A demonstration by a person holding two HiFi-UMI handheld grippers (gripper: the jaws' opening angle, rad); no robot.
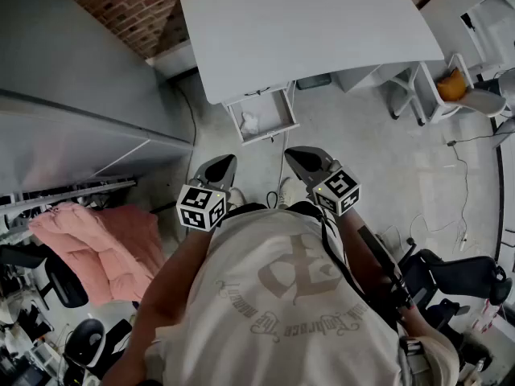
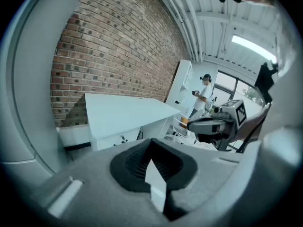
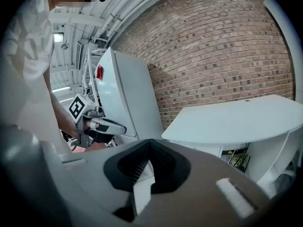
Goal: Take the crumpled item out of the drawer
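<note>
1. The person is standing back from the drawer (image 1: 269, 136), which is sitting pulled out from under the white surface (image 1: 314, 30). Judging by this, the approach step is in hand and the pick itself is not yet begun.
2. The crumpled item (image 1: 250, 122), a small pale wad, is lying inside the drawer, toward its left side, with nothing touching it.
3. The left gripper (image 1: 219, 167) is hovering on the near side of the drawer, a little to its left and well short of its front edge. Its jaws are pressing together with nothing between them.
4. The right gripper (image 1: 304, 159) is hovering on the near side of the drawer too, a little to its right. Its own view is showing the jaws meeting in the same way, closed and empty.
5. Both are pointing toward the drawer and slightly downward, and neither is reaching over its rim.
6. The next move is probably calling for one gripper to open, travel forward over the drawer and drop in from above, since the drawer walls are limiting any sideways entry. The wad looks soft and light, so a shallow pinch may be risking a slip.
</note>
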